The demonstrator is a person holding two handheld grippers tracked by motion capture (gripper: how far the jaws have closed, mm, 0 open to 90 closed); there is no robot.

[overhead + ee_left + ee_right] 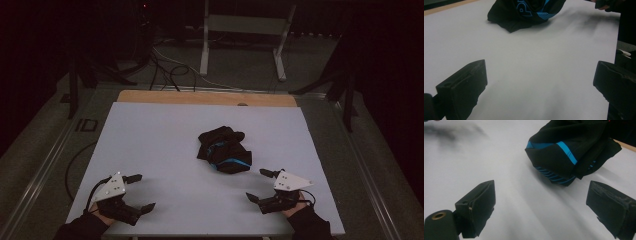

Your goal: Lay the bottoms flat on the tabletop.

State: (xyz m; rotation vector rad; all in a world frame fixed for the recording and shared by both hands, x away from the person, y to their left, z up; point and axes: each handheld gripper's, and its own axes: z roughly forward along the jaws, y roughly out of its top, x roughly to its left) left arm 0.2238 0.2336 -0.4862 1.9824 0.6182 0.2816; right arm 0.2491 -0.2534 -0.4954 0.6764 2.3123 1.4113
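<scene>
While a crumpled black garment point(224, 149) lies mid-tabletop point(150, 140), the left tool point(139, 192) and right tool point(259, 184) wait nearer the person than it, jaws spread, empty; a shallow pinch could snag one loose fold.

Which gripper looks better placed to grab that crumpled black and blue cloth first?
Probably the right gripper. It sits open just beside the near edge of the black and blue cloth, which looms close in its own view. The left gripper, also open, has more bare table to cross.
</scene>
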